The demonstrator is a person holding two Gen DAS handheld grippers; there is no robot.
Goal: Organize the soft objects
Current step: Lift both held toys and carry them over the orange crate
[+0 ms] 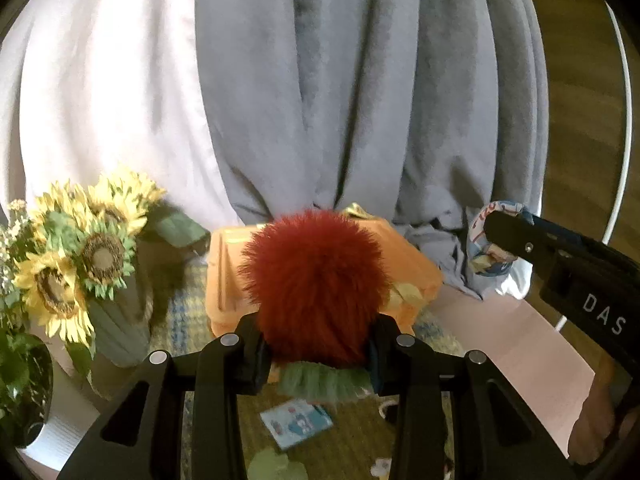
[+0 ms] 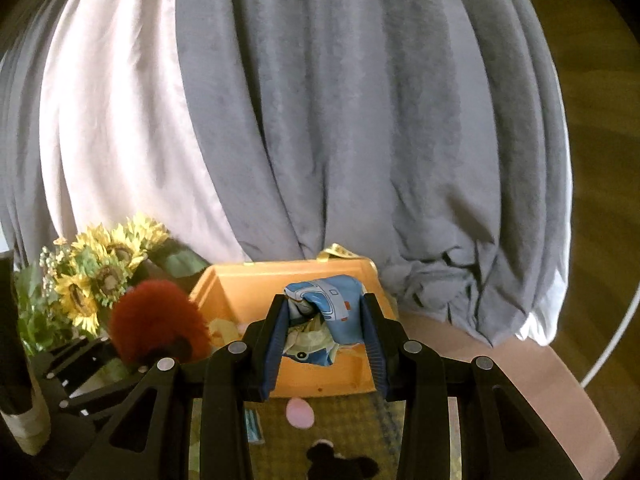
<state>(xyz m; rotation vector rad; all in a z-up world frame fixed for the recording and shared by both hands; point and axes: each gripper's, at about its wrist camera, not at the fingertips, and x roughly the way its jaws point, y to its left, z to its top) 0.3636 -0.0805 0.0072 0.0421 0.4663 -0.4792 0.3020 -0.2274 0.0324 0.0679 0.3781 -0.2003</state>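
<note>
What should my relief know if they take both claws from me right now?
Left claw: shut on the red pompom, held up in front of the orange box.
Right claw: shut on the blue printed cloth, held over the orange box.
Done: both items picked up; some pale items already lie in the box.
Left: release both into the box. A small card and a pink piece lie on the green mat.

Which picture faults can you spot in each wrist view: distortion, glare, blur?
Left wrist view: fisheye bends the grey curtain folds outward; the red pompom looks soft-edged. Right wrist view: the same bulging, corners dark, bright glare low right on the white fabric.
</note>
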